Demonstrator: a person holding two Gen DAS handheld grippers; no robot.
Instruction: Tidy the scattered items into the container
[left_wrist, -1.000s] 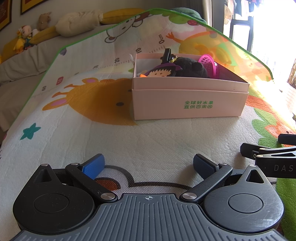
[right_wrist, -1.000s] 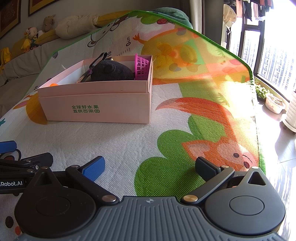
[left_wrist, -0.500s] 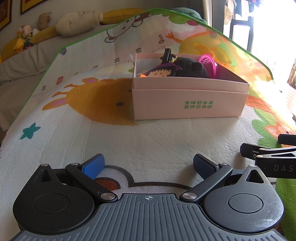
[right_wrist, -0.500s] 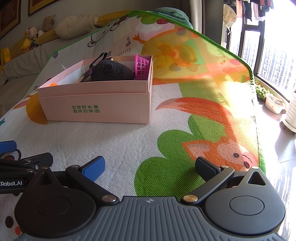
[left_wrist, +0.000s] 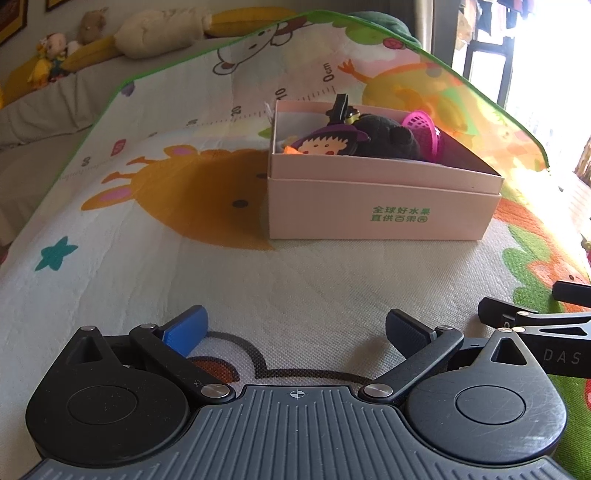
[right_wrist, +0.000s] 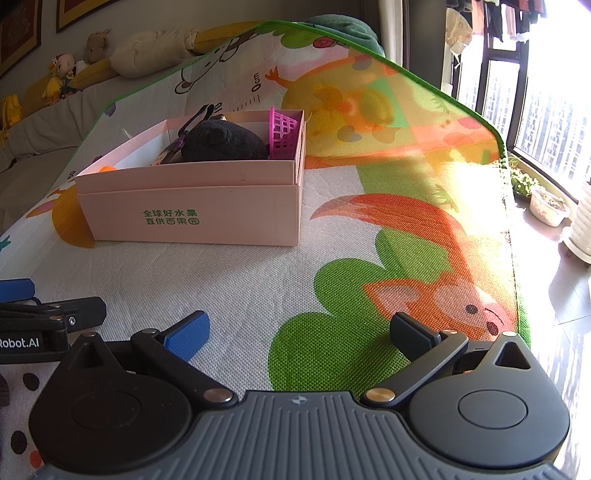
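Note:
A pink cardboard box (left_wrist: 380, 206) (right_wrist: 192, 214) stands on the cartoon play mat. Inside it lie a black plush toy (left_wrist: 384, 138) (right_wrist: 221, 142), a pink mesh basket (left_wrist: 424, 131) (right_wrist: 284, 131), a cartoon girl figure with a purple hat (left_wrist: 325, 142) and a small orange piece (right_wrist: 107, 169). My left gripper (left_wrist: 295, 325) rests low on the mat in front of the box, open and empty. My right gripper (right_wrist: 299, 328) sits beside it to the right, also open with nothing between its fingers. Each gripper shows at the edge of the other's view.
The play mat (right_wrist: 369, 258) ends at a green border; a tiled floor with plant pots (right_wrist: 550, 206) lies to the right by the window. A grey sofa with plush toys (left_wrist: 55, 62) and cushions runs along the far left.

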